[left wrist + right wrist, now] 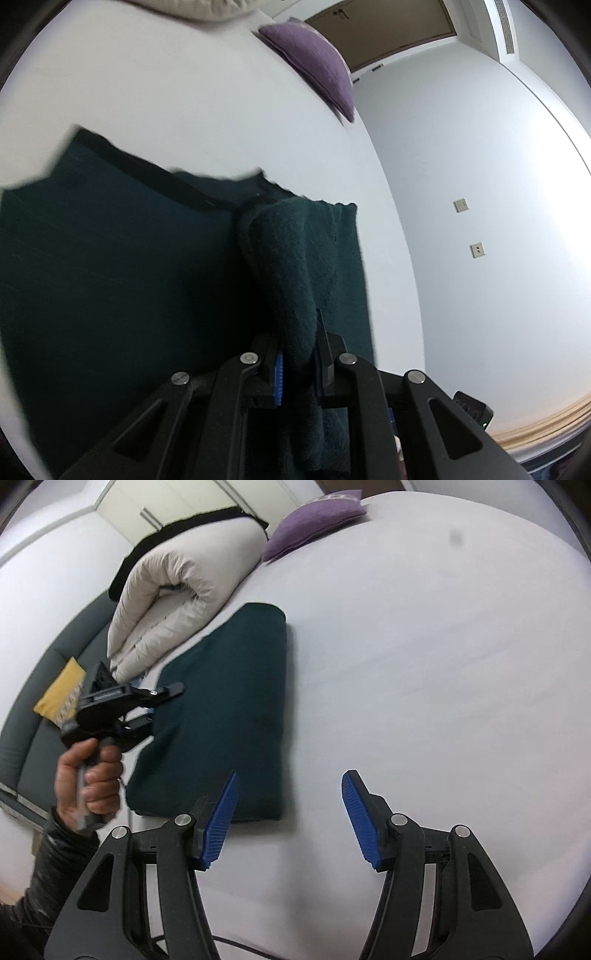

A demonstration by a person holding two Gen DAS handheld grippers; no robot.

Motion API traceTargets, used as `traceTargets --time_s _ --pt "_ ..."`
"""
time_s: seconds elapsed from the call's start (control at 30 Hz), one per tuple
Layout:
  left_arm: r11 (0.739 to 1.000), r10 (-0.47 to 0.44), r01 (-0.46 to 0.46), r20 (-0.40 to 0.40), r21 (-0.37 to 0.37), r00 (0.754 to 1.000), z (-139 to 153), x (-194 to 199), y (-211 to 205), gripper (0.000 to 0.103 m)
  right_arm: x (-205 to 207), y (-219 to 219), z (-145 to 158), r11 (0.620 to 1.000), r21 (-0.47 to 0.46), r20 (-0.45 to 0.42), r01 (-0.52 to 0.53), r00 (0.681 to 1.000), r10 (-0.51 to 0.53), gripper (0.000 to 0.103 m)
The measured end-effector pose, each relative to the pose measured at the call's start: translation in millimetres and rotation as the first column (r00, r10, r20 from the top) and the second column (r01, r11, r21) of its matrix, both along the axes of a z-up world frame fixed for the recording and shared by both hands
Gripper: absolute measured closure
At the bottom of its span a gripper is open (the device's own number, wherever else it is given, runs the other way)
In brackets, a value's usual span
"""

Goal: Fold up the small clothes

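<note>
One dark green garment (229, 709) lies folded on the white bed (424, 664) beside a beige duvet (177, 590), left gripper (297, 369) clamped on its edge, right gripper (290, 819) open and empty over the sheet.

Nothing here can be read. No words, labels, brand names, numbers or signs show on anything in either view.
</note>
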State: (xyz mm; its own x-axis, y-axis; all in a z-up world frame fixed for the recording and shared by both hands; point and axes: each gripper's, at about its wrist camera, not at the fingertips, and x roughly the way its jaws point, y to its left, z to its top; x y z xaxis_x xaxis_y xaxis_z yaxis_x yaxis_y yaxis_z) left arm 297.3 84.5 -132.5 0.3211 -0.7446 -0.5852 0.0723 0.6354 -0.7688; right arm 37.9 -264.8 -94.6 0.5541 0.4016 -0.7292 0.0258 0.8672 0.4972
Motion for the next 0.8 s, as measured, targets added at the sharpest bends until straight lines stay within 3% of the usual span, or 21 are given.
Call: traceTargets --time_s 0.2,0.33,0.53,0.8 --pt "0.996 0.065 -0.065 0.005 0.057 0.998 -1 3 61 0.090 23 60 6 0.988 -0.085 0.053 -0.129 0.990 0.134 0.046" --pt "0.994 0.098 -0.096 -0.030 0.047 0.995 -14 4 93 0.090 40 94 6 0.970 -0.133 0.065 -0.204 0.975 0.214 0.046" --pt "0.993 0.107 -0.106 -0.020 0.043 0.994 -22 0 97 0.090 51 133 -8 0.948 -0.182 0.029 -0.262 0.962 0.271 0.046" --pt "0.991 0.124 -0.124 0.004 0.056 0.992 -7 -3 109 0.090 48 149 -18 0.946 -0.162 0.009 -0.282 0.958 0.287 0.046"
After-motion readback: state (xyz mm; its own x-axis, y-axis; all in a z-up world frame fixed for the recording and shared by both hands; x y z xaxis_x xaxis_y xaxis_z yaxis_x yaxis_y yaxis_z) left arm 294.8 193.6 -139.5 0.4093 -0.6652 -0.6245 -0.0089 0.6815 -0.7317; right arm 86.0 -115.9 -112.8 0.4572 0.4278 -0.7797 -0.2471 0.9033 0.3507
